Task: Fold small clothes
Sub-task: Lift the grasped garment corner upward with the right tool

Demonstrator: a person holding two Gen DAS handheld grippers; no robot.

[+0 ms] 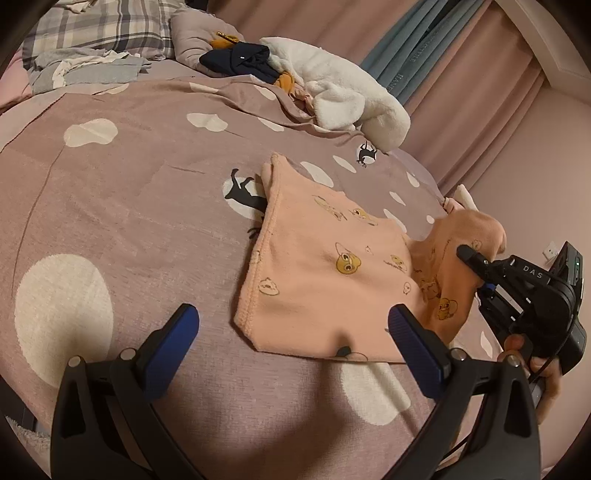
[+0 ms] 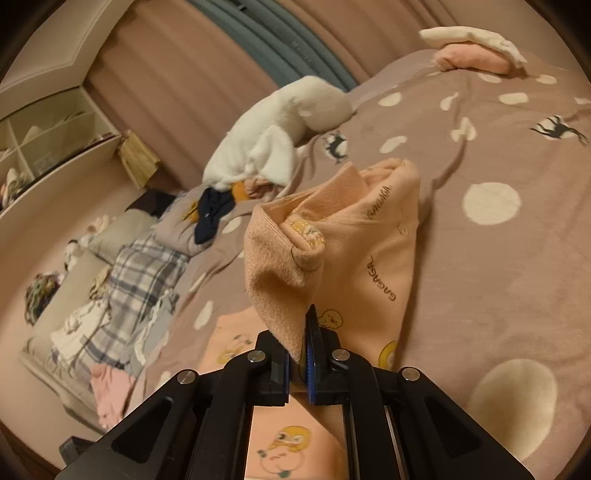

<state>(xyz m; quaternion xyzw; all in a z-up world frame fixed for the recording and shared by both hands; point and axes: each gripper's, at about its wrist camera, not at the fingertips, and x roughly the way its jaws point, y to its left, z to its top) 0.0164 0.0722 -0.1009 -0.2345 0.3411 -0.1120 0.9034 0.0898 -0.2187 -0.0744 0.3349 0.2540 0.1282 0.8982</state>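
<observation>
A small peach garment (image 1: 325,273) printed with yellow cartoon faces lies on the mauve spotted bedspread (image 1: 122,206). My left gripper (image 1: 295,325) stands open just above the spread, its blue pads (image 1: 417,343) straddling the garment's near hem without touching it. My right gripper (image 2: 301,343) is shut on the garment's ribbed edge (image 2: 273,288), and the lifted part (image 2: 354,236) hangs bunched above the bed. In the left wrist view the right gripper (image 1: 467,254) sits at the right, a hand (image 1: 546,373) holding it, with the raised cloth (image 1: 447,266) draped around its fingers.
A white fluffy garment (image 1: 343,92), a navy item (image 1: 243,61) and orange pieces lie heaped at the far side of the bed. Plaid bedding (image 1: 107,29) and grey clothes sit at the far left. Pink curtains (image 2: 166,85), a teal curtain and shelves (image 2: 48,144) stand beyond.
</observation>
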